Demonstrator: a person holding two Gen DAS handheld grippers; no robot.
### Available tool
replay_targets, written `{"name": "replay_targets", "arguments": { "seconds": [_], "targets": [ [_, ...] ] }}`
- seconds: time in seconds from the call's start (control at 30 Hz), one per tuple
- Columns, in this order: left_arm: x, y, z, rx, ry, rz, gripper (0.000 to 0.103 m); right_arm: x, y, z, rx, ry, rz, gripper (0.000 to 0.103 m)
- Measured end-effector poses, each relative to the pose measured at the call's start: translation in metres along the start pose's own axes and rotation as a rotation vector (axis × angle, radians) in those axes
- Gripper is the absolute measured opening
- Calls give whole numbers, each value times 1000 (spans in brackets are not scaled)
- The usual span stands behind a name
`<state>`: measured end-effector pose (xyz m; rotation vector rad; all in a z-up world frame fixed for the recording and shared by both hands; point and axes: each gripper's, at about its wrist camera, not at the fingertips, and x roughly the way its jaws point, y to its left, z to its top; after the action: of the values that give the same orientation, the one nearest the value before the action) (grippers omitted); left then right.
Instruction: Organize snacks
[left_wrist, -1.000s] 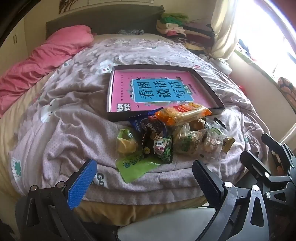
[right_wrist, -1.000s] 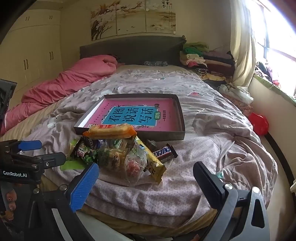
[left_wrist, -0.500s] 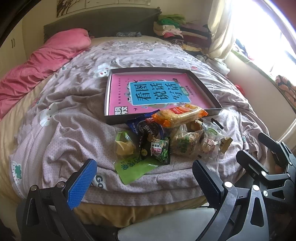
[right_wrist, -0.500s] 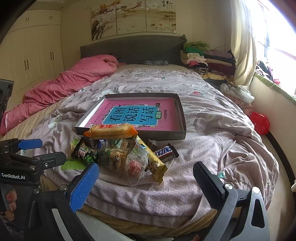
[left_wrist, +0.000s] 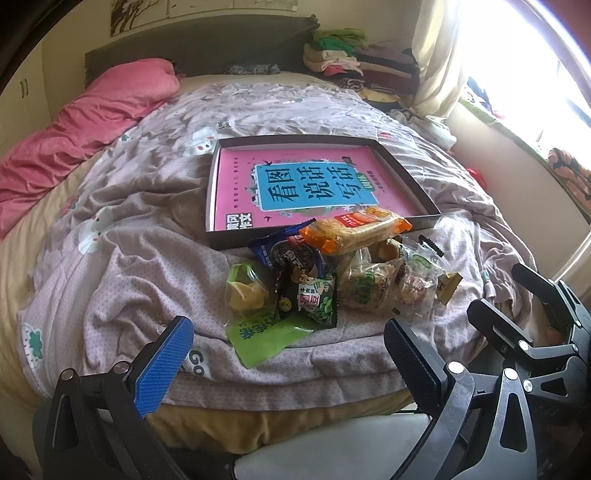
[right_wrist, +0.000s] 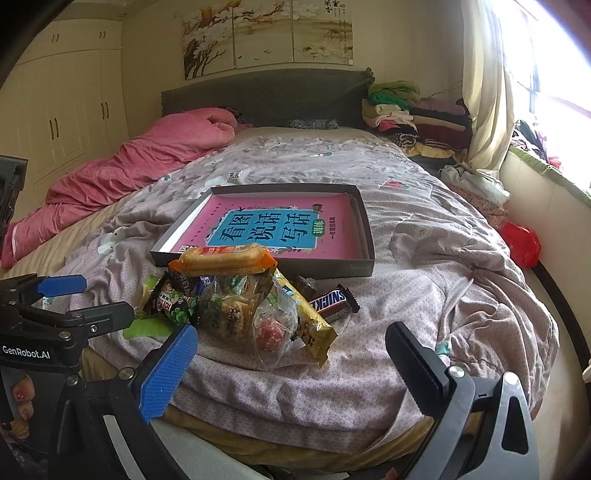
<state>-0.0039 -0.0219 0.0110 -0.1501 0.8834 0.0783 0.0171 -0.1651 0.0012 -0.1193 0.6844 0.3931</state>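
A heap of snack packets (left_wrist: 332, 280) (right_wrist: 240, 299) lies on the bed near its foot, just in front of a shallow dark box (left_wrist: 406, 177) (right_wrist: 365, 229) lined with a pink and blue sheet. An orange packet (left_wrist: 354, 230) (right_wrist: 221, 260) tops the heap. A Snickers bar (right_wrist: 332, 301) lies at its right, a green packet (left_wrist: 262, 334) at its near left. My left gripper (left_wrist: 288, 354) hangs open before the heap, nothing between its fingers. My right gripper (right_wrist: 291, 354) is open too, short of the heap. Each gripper shows in the other's view.
A pink quilt (right_wrist: 140, 166) lies along the bed's left side. Folded clothes (right_wrist: 410, 114) are stacked by the headboard at the right. A window with a curtain (right_wrist: 487, 92) runs along the right wall, with a red bag (right_wrist: 521, 243) on the floor below.
Both grippers have drifted a little nearer to the bed, and the left view has tilted up slightly. The snacks and box have not moved.
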Motion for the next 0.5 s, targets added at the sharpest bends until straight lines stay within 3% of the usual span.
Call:
{"name": "replay_targets", "arguments": {
  "seconds": [0.5],
  "targets": [
    [1, -4, 0, 0, 3, -5, 103, 2, 0, 0, 4, 7, 9, 103]
  ]
}}
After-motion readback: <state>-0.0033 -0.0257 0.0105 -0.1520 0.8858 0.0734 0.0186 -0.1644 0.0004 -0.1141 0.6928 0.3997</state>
